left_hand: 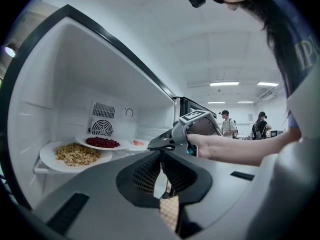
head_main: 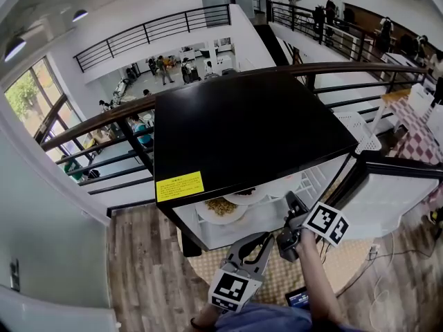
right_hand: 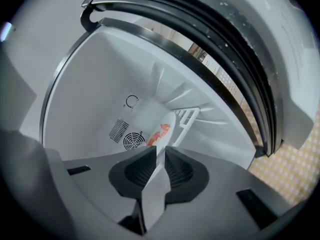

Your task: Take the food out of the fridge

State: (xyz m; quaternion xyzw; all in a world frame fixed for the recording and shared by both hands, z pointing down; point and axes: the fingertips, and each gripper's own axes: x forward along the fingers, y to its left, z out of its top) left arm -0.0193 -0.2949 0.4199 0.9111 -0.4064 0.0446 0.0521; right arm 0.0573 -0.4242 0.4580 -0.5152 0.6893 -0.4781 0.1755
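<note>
The left tongs [head_main: 257, 241] hang back outside the open fridge [head_main: 249, 130], pressed together on nothing. Just ahead, the right tongs [right_hand: 161, 151] reach inside and pinch the near rim of a white plate of orange food [right_hand: 170, 118], which sits on the fridge's white wire shelf [left_hand: 39, 168]. Taking out the first plate looks like the step in hand. The next move likely calls for drawing it straight out and level, clear of its neighbours. Beside it on the same shelf stand a plate of red berries [left_hand: 80, 141] and a larger plate of pale nuts [left_hand: 50, 158], untouched. A round fan vent [right_hand: 132, 142] sits in the back wall. The fridge is small and black-topped, its door [head_main: 394, 199] swung wide to the right. It stands over a checked mat [head_main: 277, 279] on a wooden floor [head_main: 138, 254]. Beyond, a dark railing [head_main: 104, 120] edges a bright gallery with people on the level below.
</note>
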